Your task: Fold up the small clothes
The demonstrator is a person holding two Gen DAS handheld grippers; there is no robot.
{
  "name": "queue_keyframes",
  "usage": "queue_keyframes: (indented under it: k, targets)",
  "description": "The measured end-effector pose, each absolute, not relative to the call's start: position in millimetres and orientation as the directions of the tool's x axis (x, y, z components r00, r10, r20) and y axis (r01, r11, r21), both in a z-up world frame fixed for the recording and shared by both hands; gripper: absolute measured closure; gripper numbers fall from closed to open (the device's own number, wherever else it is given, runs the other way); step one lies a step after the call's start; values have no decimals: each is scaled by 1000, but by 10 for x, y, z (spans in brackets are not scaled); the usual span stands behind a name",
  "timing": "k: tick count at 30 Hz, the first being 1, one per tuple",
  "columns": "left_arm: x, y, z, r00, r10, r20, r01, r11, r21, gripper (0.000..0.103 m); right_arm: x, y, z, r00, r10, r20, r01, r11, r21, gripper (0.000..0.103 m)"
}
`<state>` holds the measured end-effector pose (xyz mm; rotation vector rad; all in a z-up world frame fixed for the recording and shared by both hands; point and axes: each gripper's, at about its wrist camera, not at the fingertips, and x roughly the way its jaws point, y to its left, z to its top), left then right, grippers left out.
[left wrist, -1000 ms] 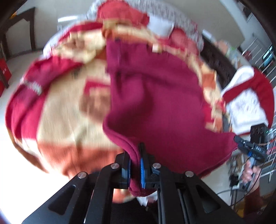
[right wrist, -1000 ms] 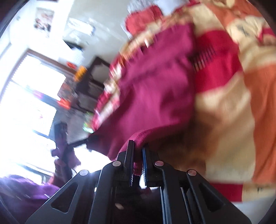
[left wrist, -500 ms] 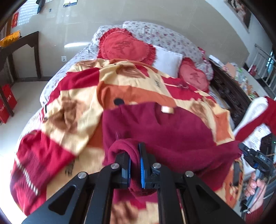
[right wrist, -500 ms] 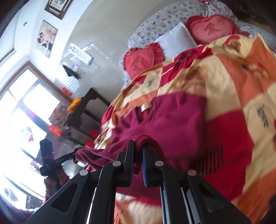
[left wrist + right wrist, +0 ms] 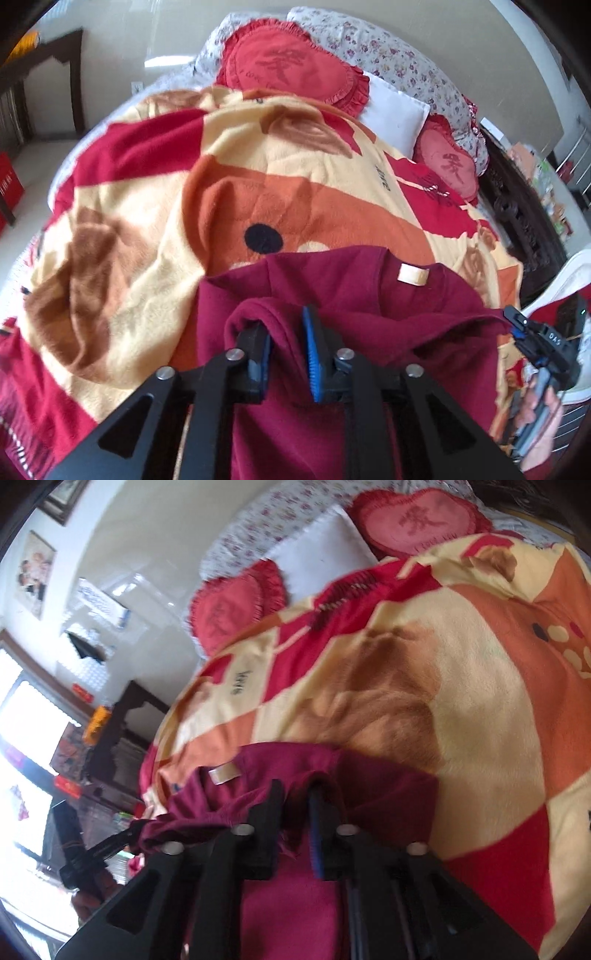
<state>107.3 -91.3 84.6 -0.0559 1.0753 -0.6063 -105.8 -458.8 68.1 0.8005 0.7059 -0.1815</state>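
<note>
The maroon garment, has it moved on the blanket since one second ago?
Yes. The maroon garment now lies lower in the left wrist view, uncovering the blanket up to the heart pillow.

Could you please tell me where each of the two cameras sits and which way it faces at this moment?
Left wrist: on the left gripper, looking down over the maroon garment and blanket towards the pillows; the right gripper shows at right.
Right wrist: on the right gripper, rolled, facing the same bed; the left gripper shows at lower left.
Shared: garment, its label, blanket; both jaws opening around fabric.

The right gripper [image 5: 297, 805], its jaws opening, has the maroon garment's [image 5: 369, 786] folded edge between them, over the patterned blanket [image 5: 461, 672].
</note>
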Motion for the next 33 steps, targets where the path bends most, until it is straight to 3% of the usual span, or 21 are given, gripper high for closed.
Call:
queue_keyframes:
  k: [2,6,8,10,14,18,24,33]
  targets:
    - [1029,-855,906,326,-518,-791,447,822,-353,68,-1152,-4637,750,790,68,-609,406,686,604,91]
    - [847,-815,1077,358,-529,-769,485,810,-331,51,-1420,-4497,979,828,40,-559,358,730,582,91]
    - [787,-757,1164,428,-527,-734,455,828,-329,20,-1391,-4286,1029,815,71,-575,303,794,528,91]
    - [775,-714,1224,483,-540,-689,433,831,-348,14,-1277,-4105,1012,787,90,-611,271,838,473,91]
    - [861,-819,1131,457,-512,-727,438,841,-317,15,-881,-3871,830,721,86,-687,240,900,364,91]
    - [942,-913,865,427,-428,-797,437,869,-234,15,-464,-3987,604,678,-54,-733,343,905,250,91]
    - [931,-674,629,370,-414,-831,398,879,-261,16,-499,-4329,549,692,37,-721,373,836,402,96]
    - [253,-134,611,311,-482,-819,483,822,-301,15,-1746,-4016,726,672,140,-727,302,845,441,91]
